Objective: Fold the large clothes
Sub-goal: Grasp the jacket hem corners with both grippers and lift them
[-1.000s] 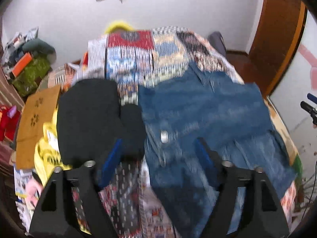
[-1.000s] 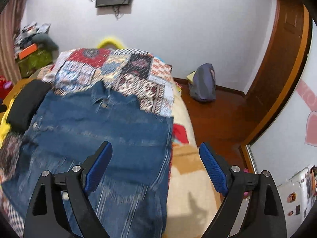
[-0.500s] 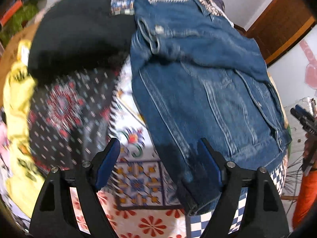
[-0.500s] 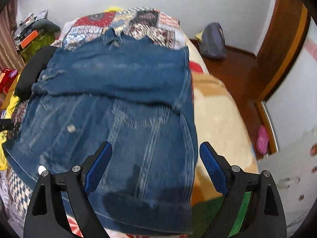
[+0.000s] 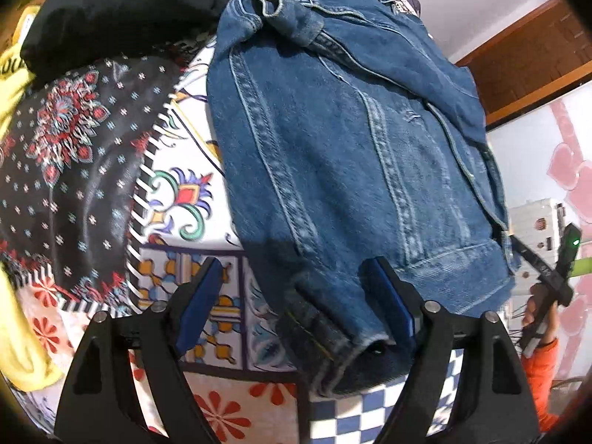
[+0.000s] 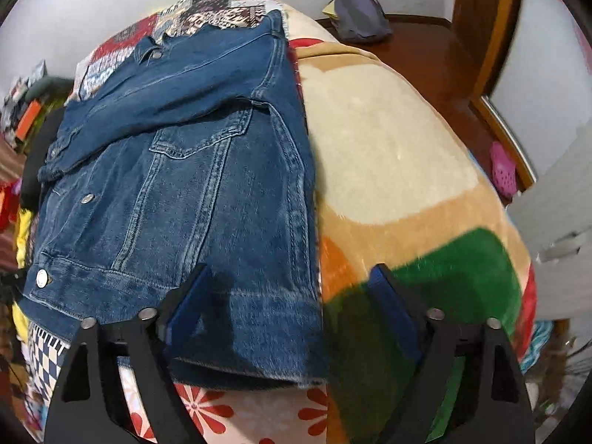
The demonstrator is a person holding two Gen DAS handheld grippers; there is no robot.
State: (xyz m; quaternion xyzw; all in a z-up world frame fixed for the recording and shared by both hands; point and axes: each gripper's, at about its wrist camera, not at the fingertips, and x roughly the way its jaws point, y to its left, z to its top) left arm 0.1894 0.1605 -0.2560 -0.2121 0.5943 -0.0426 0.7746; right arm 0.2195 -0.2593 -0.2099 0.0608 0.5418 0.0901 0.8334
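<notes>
The denim jacket (image 5: 351,155) is lying flat on the bed (image 6: 388,155), front side up with its sleeves folded in across the chest, collar at the far end and the hem band closest to both cameras. It sits on a patchwork bedspread (image 5: 192,199), and on its right-hand edge it runs along a fuzzy blanket (image 6: 407,199) with cream, orange and green patches.

The left tool (image 5: 296,299) is spread wide open and holding nothing. It hovers right over the near left corner of the hem, with the jacket's rolled corner sitting between the two blue pads (image 5: 392,296), but you can't tell if either pad actually touches the denim.

The right tool (image 6: 292,307) is released too, jaws wide apart. One blue pad sits over the hem band, the other over the green patch of the blanket, so the jacket's right side seam falls between them.

A black garment (image 5: 122,7) is bunched up beside the jacket's left shoulder, and a black floral cloth (image 5: 70,170) lies next to it. A grey bag (image 6: 360,11) sits on the wooden floor (image 6: 436,59) past the bed.
</notes>
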